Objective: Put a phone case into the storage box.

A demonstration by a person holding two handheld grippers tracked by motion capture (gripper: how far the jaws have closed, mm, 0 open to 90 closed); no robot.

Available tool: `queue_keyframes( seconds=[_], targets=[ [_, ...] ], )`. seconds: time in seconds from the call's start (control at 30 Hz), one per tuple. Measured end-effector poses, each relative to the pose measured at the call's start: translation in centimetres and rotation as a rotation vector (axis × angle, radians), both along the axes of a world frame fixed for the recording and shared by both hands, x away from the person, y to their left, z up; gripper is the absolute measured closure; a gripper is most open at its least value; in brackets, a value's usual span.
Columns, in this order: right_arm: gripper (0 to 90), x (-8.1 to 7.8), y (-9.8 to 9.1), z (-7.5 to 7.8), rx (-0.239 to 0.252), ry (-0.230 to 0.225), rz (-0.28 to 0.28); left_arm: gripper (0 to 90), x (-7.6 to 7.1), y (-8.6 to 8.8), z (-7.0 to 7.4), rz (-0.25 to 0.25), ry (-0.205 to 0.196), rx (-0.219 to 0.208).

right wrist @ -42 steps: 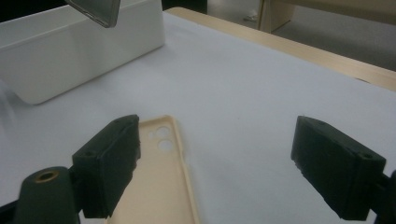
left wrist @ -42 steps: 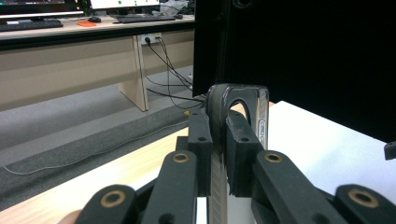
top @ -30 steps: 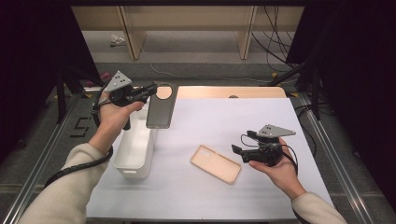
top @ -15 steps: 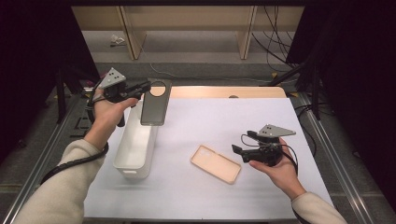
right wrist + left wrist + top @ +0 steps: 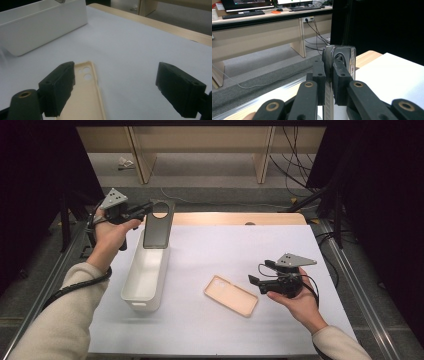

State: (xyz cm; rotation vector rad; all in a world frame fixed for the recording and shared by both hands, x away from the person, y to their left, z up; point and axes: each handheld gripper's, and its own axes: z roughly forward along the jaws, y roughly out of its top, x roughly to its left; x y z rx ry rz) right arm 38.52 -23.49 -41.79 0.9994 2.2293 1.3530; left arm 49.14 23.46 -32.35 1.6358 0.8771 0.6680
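Note:
My left gripper point(image 5: 146, 209) is shut on the top edge of a dark grey phone case point(image 5: 158, 225) with a round camera hole. The case hangs upright over the far end of the white bin point(image 5: 145, 272). In the left gripper view the case point(image 5: 348, 56) stands edge-on, pinched in my left gripper point(image 5: 329, 82). A beige phone case point(image 5: 231, 295) lies flat on the white mat, inside up. My right gripper point(image 5: 253, 281) hovers open just right of it. In the right gripper view the beige case point(image 5: 86, 97) lies in front of my right gripper point(image 5: 125, 90), toward its left jaw.
The white bin point(image 5: 37, 25) is long and narrow and stands at the left of the mat point(image 5: 240, 250). A wooden table edge point(image 5: 235, 218) runs along the back. Metal rails point(image 5: 350, 270) line both sides. Beyond the table are wooden desk legs and cables on the floor.
My left gripper has carried the dark case left and a little nearer, from beyond the bin's far end to over it. The right gripper has stayed in place.

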Motion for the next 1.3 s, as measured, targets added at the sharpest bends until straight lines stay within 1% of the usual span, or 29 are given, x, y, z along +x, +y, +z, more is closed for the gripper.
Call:
queue_keyframes(
  seconds=[0.07,0.23,0.33,0.53,0.73,0.9,1.0,1.1,1.2,1.3],
  targets=[
    [16.6,0.0,0.0,-0.1,-0.002,0.0,0.001,82.0,0.3,0.2,0.0,0.005,-0.001,0.008],
    [16.6,0.0,0.0,0.0,0.002,0.001,0.0,82.0,0.7,0.6,-0.1,0.011,0.002,0.01],
    [16.6,0.0,0.0,0.0,0.003,0.0,0.001,82.0,0.9,0.8,-0.2,0.022,0.009,0.005],
    [16.6,0.0,-0.1,0.0,0.002,0.001,0.0,82.0,1.3,0.9,-0.4,0.024,0.006,0.007],
    [16.5,0.0,-0.1,0.0,0.002,0.002,-0.001,82.0,1.9,1.2,-0.6,0.04,0.01,-0.005],
    [16.5,0.1,-0.1,0.0,0.007,0.001,0.0,81.9,2.3,1.4,-0.8,0.051,0.011,-0.005],
    [16.5,0.1,-0.2,0.0,0.009,0.0,0.001,82.0,2.5,1.6,-1.1,0.059,0.013,-0.012],
    [16.5,0.1,-0.2,0.0,0.011,-0.001,0.001,82.0,2.8,1.7,-1.4,0.067,0.017,-0.008],
    [16.5,0.1,-0.2,0.0,0.01,0.001,0.001,82.0,3.1,1.9,-1.8,0.076,0.024,0.008],
    [16.4,0.1,-0.2,0.0,0.01,-0.001,0.0,82.0,3.3,2.0,-2.1,0.082,0.027,0.003]
  ],
)
